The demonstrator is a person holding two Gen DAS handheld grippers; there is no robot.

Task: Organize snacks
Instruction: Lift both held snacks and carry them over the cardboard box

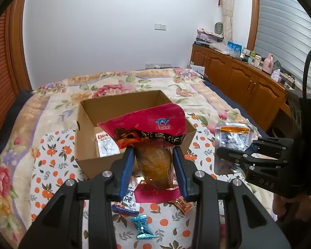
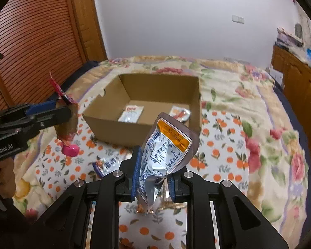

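The left gripper [image 1: 153, 166] has its fingers [image 1: 128, 166] clamped on a red snack pouch [image 1: 147, 128]; the right gripper [image 2: 153, 178] pinches a silver sachet with an orange band [image 2: 168, 145]. Both are held above the bed [image 2: 259, 103], just short of the open cardboard box [image 2: 147, 87], which already holds two packets [image 2: 131, 113]. Step in hand: transfer. The next move calls for carrying each over the rim, then releasing. Loose sweets, such as a blue candy [image 1: 143, 227], remain on the bed.

box [image 1: 132, 103] floor partly hidden, packet print unreadable
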